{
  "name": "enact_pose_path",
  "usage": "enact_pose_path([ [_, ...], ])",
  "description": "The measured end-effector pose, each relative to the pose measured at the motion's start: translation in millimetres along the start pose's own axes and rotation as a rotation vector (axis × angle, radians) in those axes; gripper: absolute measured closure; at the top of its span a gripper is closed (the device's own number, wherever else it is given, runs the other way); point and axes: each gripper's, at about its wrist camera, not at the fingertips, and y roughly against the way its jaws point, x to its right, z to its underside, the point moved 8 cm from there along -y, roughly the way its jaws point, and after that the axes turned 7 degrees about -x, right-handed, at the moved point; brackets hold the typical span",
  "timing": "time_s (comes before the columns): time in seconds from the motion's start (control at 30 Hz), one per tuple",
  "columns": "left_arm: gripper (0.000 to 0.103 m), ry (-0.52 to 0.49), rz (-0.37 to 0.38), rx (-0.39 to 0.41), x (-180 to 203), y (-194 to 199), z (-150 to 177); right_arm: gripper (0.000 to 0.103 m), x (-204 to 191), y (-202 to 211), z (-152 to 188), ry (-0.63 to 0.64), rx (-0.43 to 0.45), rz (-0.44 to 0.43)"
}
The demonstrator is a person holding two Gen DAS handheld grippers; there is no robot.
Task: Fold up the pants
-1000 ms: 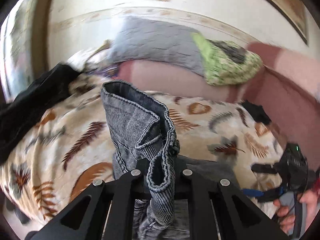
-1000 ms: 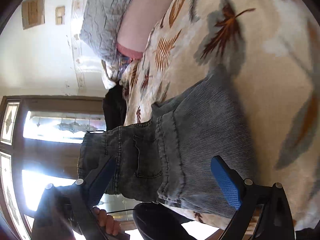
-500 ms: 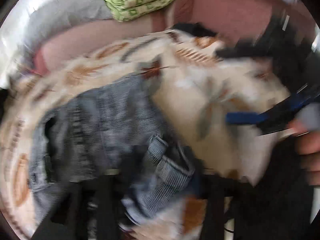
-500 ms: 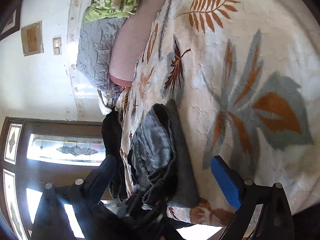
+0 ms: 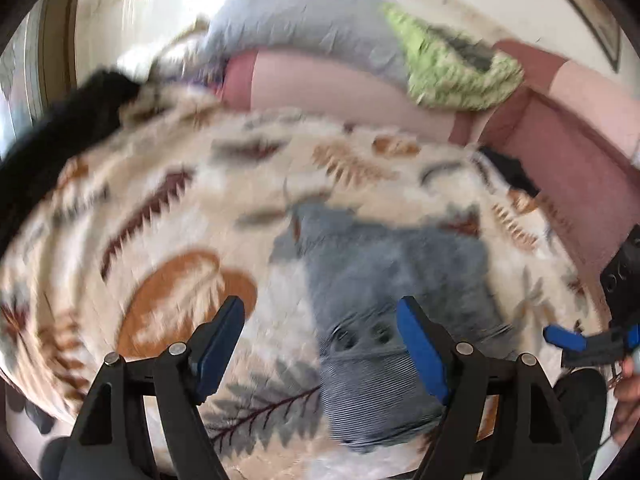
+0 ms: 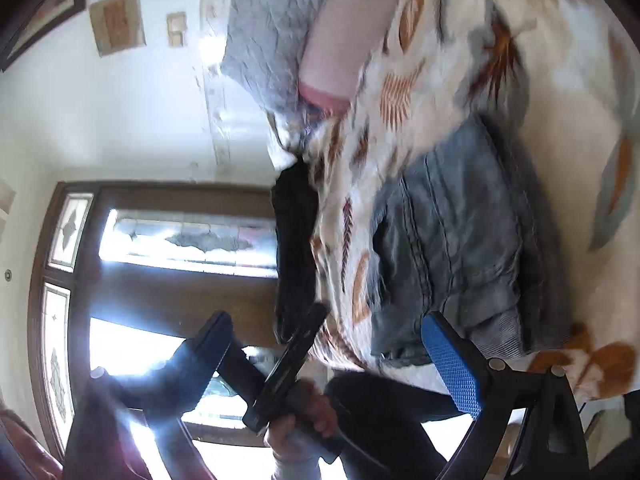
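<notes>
The grey-blue jeans [image 5: 392, 280] lie folded in a bundle on the leaf-patterned blanket [image 5: 168, 208], waistband end nearest me. My left gripper [image 5: 320, 344] hovers just above them, its jaws opening. Nothing is pinched; the blue right pad [image 5: 420, 352] hangs over the denim's near end. In the right wrist view the jeans [image 6: 460, 240] lie beyond my right gripper [image 6: 332, 352], which is wide open and empty, off the blanket's edge. A hand [image 6: 304, 416] holds the left gripper's handle there. The right gripper [image 5: 580, 340] also shows at the left view's right edge.
A grey pillow [image 5: 304, 24] and a green patterned cloth [image 5: 452, 68] rest on the pink sofa back [image 5: 340, 92]. A black garment [image 5: 60, 128] lies at the blanket's left edge. A glazed wooden door [image 6: 160, 248] stands behind the bed's edge.
The left gripper was shut on the jeans' waistband, held up; it swung down, opened and let go. The jeans now lie folded on the blanket. The right gripper stayed open.
</notes>
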Motion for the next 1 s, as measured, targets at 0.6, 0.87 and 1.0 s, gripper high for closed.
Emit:
enact_pose_path([
  [0.6, 0.023, 0.01, 0.034, -0.077, 7.3, -37.8, 30.7, 0.03, 62.8, -21.2, -1.2, -0.222, 0.091, 0.158],
  [0.87, 0.02, 0.006, 0.032, -0.068, 3.9, -42.1, 28.9, 0.098, 53.1, -7.6, -7.0, -0.117, 0.154, 0.352],
  [1.0, 0.02, 0.034, 0.041, -0.055, -0.3, -19.4, 20.1, 0.098, -2.7, 13.0, 13.2, 0.063, 0.215, 0.412],
])
